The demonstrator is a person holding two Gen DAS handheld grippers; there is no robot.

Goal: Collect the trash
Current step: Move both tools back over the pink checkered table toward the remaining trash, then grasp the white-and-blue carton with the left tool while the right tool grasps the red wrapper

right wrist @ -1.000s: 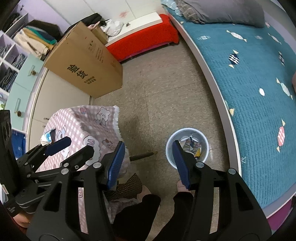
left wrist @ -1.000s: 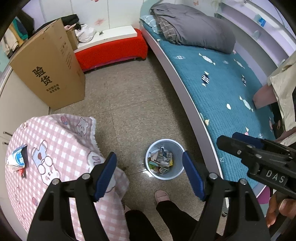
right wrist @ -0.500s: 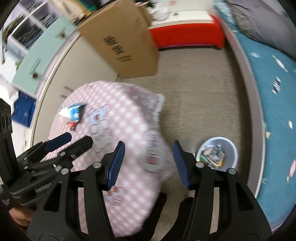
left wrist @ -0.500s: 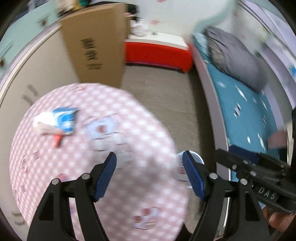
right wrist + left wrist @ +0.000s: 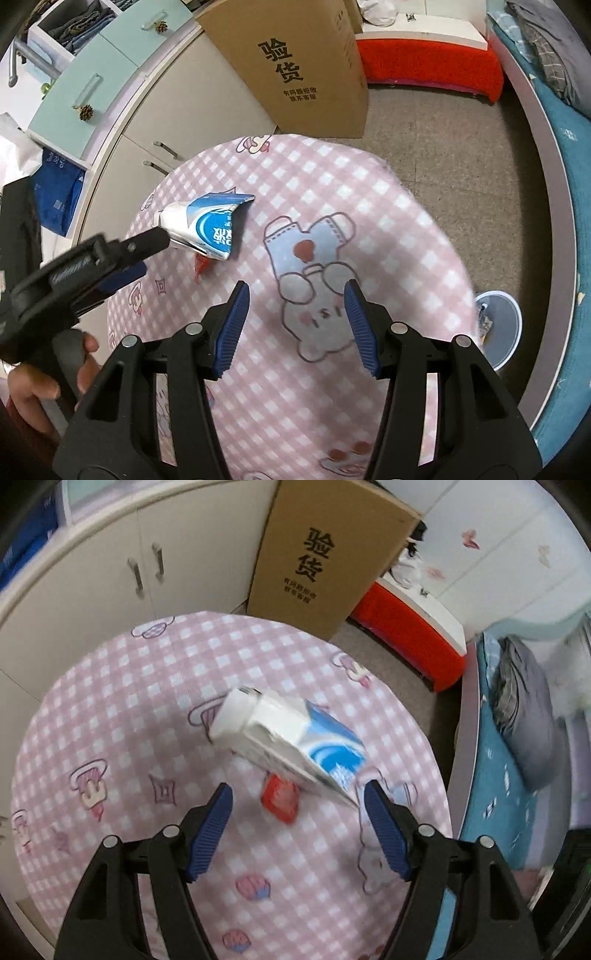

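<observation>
while both tongs are held apart and empty, the left tongs (image 5: 297,799) are poised just short of a crushed blue-and-white carton (image 5: 291,744) lying on its side on the pink checked bench (image 5: 110,709), a red scrap (image 5: 279,800) tucked by it. the right tongs (image 5: 295,299) are kept over bare cloth. the carton is judged light, creased and easily dented; its flattened middle should be taken across the narrow sides.

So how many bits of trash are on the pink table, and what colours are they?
Blue and white: 1, the carton
Red: 1, the wrapper
Total: 2 on the table
</observation>
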